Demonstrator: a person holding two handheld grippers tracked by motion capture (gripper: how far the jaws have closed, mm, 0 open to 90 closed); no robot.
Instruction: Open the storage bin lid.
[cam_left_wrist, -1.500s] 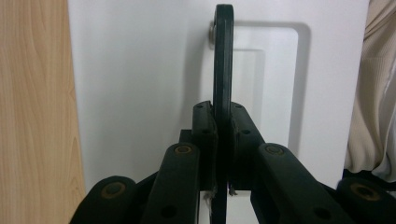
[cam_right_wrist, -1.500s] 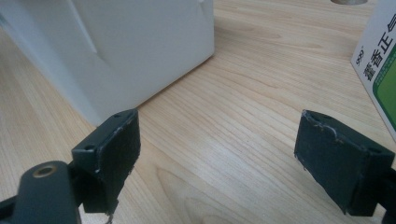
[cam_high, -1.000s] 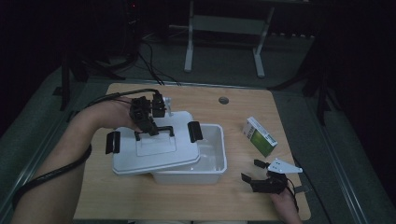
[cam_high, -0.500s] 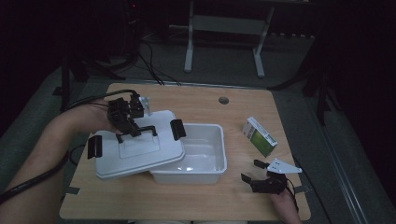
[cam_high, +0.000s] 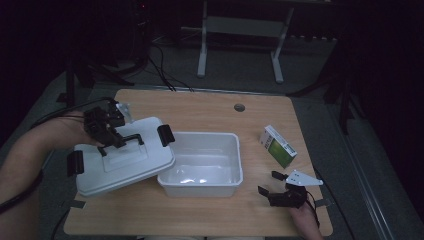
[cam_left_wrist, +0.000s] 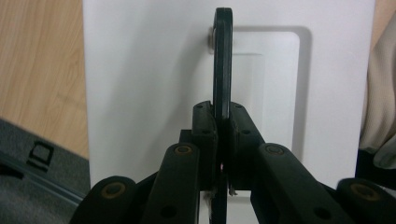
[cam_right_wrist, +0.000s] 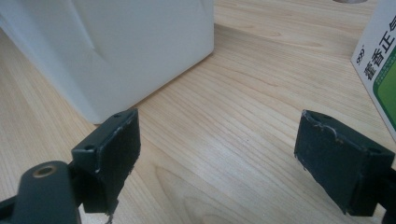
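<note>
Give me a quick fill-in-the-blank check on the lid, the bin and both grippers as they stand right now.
1. The left gripper is shut on the lid's black ____.
2. The white lid sits off to the ____ side of the open white bin in the high view.
3. The right gripper has its fingers ____, with nothing between them.
4. The green and white box lies on the wooden ____, outside the bin.

Missing words: handle; left; open; table
</note>
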